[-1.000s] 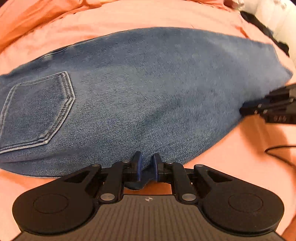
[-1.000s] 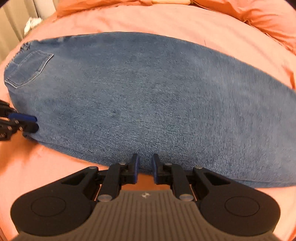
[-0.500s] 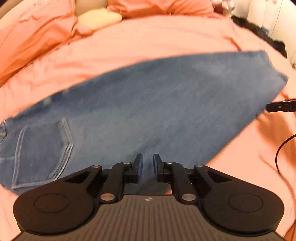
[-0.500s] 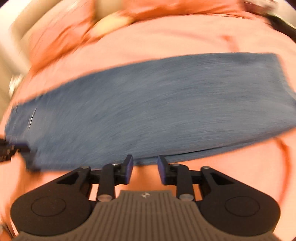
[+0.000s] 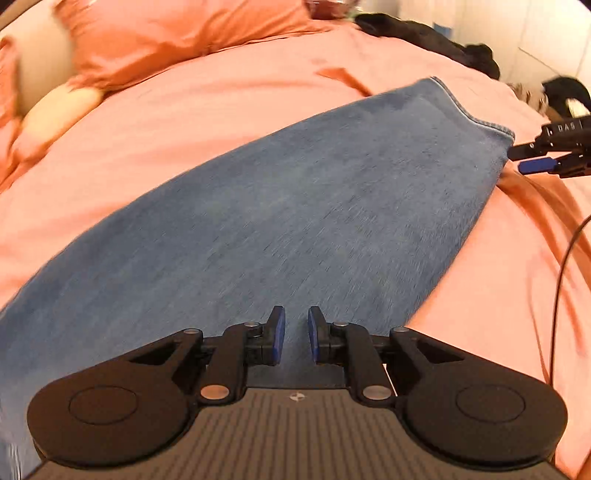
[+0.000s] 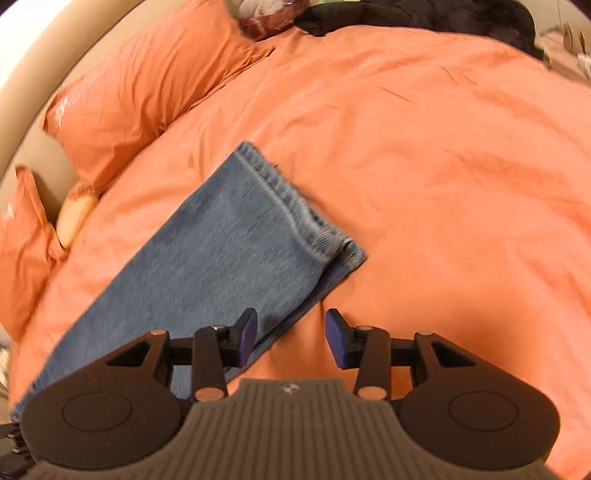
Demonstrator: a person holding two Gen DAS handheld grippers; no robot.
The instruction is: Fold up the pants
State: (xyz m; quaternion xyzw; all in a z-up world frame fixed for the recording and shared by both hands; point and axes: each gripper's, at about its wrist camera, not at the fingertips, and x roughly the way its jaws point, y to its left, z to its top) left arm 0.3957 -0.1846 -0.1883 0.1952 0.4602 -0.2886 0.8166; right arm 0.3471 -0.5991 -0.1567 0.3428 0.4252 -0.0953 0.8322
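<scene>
The folded blue denim pants (image 5: 280, 221) lie flat on the salmon-orange bedspread (image 5: 207, 110), a long band running diagonally across it, with the stitched leg hems (image 6: 295, 206) at the end farthest from the cameras. In the right wrist view one hem corner of a lower layer sticks out a little past the upper one.

The left gripper (image 5: 296, 334) hangs over the pants partway along their length, near the edge closest to the camera. Its blue-padded jaws stand a narrow gap apart with denim showing below them but nothing pinched between the pads, so it is released.

The right gripper (image 6: 291, 341) sits at the pants' long side edge, a little short of the hems. Its jaws are opening and already wide: the left pad overlaps the denim edge, the right pad is over bare bedspread, and neither presses on cloth. In the left wrist view this gripper (image 5: 532, 160) shows just beside the hem corner.

Beyond the pants, orange pillows (image 6: 140, 92) lean at the head of the bedspread, and dark clothing (image 6: 424, 16) is heaped at its far edge.
</scene>
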